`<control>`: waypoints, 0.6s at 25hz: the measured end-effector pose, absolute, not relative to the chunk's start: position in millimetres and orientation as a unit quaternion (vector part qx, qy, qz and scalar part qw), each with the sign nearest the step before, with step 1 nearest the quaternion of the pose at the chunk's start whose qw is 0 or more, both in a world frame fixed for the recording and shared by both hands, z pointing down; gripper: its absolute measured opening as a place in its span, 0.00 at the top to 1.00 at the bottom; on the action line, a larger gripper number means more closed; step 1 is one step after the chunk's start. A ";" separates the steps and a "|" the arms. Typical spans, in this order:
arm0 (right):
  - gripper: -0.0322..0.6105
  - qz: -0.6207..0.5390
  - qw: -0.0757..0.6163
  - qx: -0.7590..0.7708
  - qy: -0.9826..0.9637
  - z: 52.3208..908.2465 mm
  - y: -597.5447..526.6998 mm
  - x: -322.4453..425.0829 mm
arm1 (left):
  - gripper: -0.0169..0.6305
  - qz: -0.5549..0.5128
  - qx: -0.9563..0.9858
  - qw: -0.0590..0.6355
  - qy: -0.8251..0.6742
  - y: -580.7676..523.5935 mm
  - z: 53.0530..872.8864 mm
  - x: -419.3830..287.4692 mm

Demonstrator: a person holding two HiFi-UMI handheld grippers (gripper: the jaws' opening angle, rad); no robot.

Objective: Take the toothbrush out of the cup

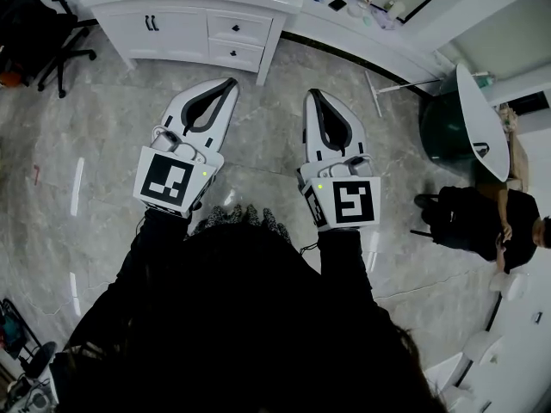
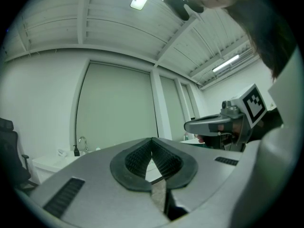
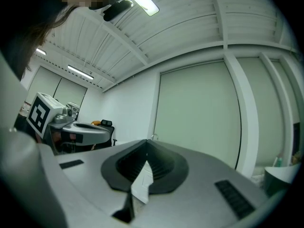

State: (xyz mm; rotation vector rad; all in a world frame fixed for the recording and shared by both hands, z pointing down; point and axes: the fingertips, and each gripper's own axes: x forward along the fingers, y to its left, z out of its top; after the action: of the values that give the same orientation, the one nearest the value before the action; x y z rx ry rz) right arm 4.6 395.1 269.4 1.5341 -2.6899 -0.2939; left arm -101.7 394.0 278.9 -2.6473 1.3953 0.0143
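A person is standing on a marble floor (image 1: 103,144), holding both tools out level ahead. A black chair (image 1: 43,33) is sitting at the upper left of the head view, with a white cabinet (image 1: 185,28) along the top edge beside it.

The left gripper (image 1: 231,83) is pointing up-frame toward that cabinet. Its claw is clenched, the ribbed pads (image 2: 164,163) meeting at the tip with nothing between them. Just right of centre, the right gripper (image 1: 312,95) is lying parallel to it, near but apart. It is likewise clenched and carrying nothing, as its own view is showing.

Neither the toothbrush nor the cup is showing clearly in any view. A scatter of small items (image 1: 362,7) is resting on the counter (image 1: 362,34) at the upper right, too small to tell apart, and the cup is probably among them. Both tools are well apart from that counter. Further right, a dark green tub (image 1: 443,127) is standing by a white table, and a second person (image 1: 482,218) is sitting at the right edge.

The task is looking barely begun. The likely trouble lies in the approach. A claw arriving at the cup unopened could be nudging it over rather than gripping. A thin brush handle could be slipping from the pads if it is pinched off-centre. And a pull at an angle could be dragging an unsteadied cup along with it.
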 end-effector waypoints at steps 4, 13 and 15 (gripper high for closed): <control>0.94 -0.089 0.016 0.502 -0.860 272.8 384.4 -4.6 | 0.96 0.005 -0.887 0.079 0.454 382.1 279.6 -110.4; 0.94 -0.090 0.023 0.506 -0.857 271.8 369.5 -14.7 | 0.96 0.007 -0.895 0.079 0.439 361.5 276.5 -113.2; 0.94 -0.087 0.022 0.510 -0.856 271.9 365.4 -12.1 | 0.96 0.005 -0.897 0.076 0.435 359.1 277.6 -110.5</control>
State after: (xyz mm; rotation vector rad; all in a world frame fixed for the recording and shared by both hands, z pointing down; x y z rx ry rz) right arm -12.1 365.4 271.9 1.5796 -2.6516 -0.2706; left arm -110.5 359.1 277.6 -2.6907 1.3045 0.0165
